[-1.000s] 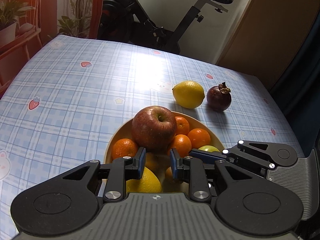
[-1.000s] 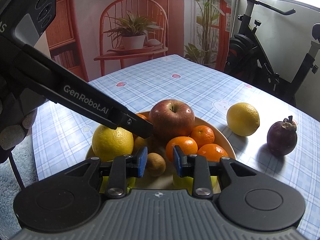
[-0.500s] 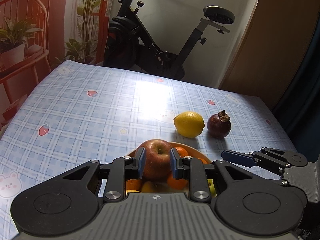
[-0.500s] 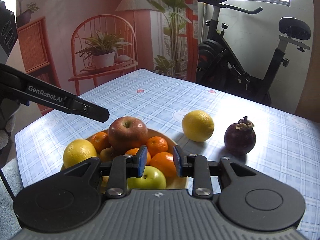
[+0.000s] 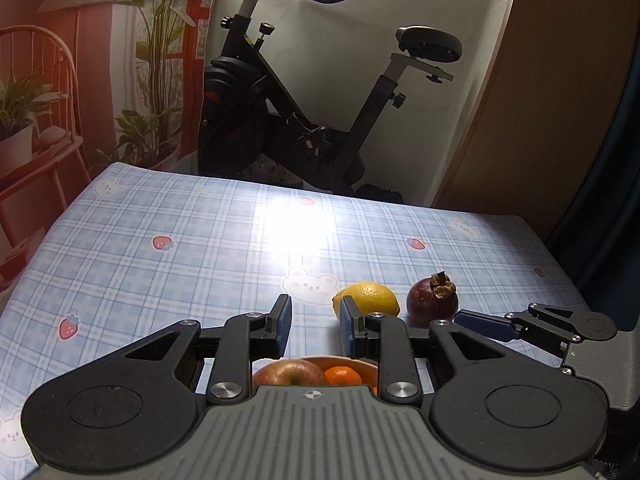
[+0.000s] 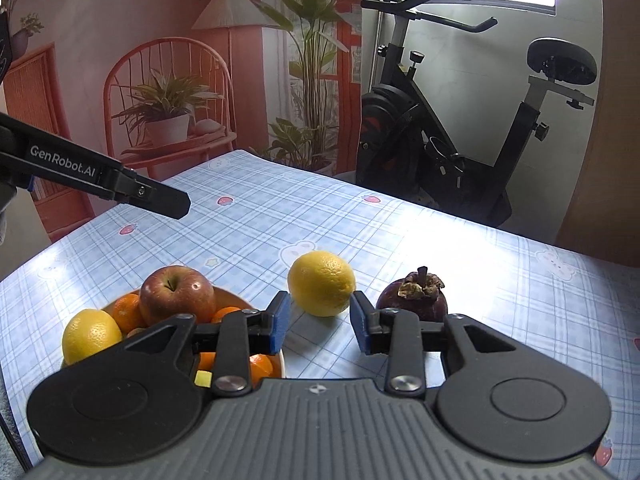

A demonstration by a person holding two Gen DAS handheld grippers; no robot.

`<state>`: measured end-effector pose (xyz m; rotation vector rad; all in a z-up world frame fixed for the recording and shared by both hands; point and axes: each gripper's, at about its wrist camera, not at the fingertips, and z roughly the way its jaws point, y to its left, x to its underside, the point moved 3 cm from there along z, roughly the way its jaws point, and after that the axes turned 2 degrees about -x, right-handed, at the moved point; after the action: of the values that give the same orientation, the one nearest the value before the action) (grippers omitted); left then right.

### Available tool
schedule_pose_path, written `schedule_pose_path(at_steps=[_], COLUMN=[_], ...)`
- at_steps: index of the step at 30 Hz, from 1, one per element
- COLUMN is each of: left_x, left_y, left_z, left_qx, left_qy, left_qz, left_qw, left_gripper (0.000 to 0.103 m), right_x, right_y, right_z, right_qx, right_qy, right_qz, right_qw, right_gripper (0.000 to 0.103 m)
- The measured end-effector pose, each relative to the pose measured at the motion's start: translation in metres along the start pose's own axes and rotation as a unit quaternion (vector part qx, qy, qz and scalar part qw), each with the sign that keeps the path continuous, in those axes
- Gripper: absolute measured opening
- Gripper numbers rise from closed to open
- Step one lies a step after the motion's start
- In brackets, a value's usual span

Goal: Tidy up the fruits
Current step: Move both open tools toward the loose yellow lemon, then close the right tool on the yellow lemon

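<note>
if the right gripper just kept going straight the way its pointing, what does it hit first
Most likely the loose lemon on the table. It sits just ahead of the right gripper, centred between the fingers, whose jaws are opening with nothing between them. The mangosteen lies off to the right of that line. Depth is hard to judge.

Blue plaid table (image 6: pixel 440 248): fruit bowl (image 6: pixel 240 302), lemon (image 6: pixel 321 283) beside it, mangosteen (image 6: pixel 412 300) just beyond.

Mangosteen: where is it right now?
Right wrist view: the mangosteen sits on the tablecloth, outside the bowl, just right of the loose lemon, apart from it.
</note>
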<state>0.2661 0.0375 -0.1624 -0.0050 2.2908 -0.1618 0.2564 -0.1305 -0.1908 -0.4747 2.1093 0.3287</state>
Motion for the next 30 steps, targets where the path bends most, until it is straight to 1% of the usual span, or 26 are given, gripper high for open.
schedule_pose_path(at_steps=[4,7,9,14,21,24,25,30], left_x=[-0.008,-0.012,-0.013,-0.013,-0.008,-0.007,-0.008,-0.007], left_y=[-0.002,-0.002,-0.001,-0.002,-0.002,-0.001,-0.001,-0.001], left_z=[0.017,0.033,0.044,0.071,0.097,0.103,0.105,0.113], left_qx=[0.010,0.022,0.029,0.054,0.077,0.082,0.084,0.096], left_qy=[0.003,0.012,0.019,0.042,0.069,0.073,0.073,0.079], left_qz=[0.007,-0.003,-0.012,-0.021,-0.030,-0.035,-0.036,-0.044], left_qw=[0.9999,0.9997,0.9993,0.9974,0.9942,0.9933,0.9931,0.9913], left_gripper=[0.027,0.027,0.027,0.028,0.028,0.034,0.039,0.040], right_x=[-0.005,-0.006,-0.006,-0.002,0.000,0.001,0.001,0.000], right_y=[-0.004,-0.004,-0.005,-0.008,-0.014,-0.015,-0.016,-0.015], right_z=[0.013,0.026,0.035,0.053,0.066,0.071,0.072,0.079], right_qx=[-0.005,-0.008,-0.011,-0.011,-0.017,-0.018,-0.019,-0.023], right_qy=[0.006,0.012,0.018,0.030,0.029,0.031,0.031,0.031], right_qz=[-0.001,-0.005,-0.006,-0.004,0.010,0.016,0.018,0.020], right_qw=[1.000,1.000,1.000,0.999,0.999,0.999,0.999,0.999], right_gripper=[0.045,0.047,0.052,0.056,0.059,0.059,0.059,0.060])
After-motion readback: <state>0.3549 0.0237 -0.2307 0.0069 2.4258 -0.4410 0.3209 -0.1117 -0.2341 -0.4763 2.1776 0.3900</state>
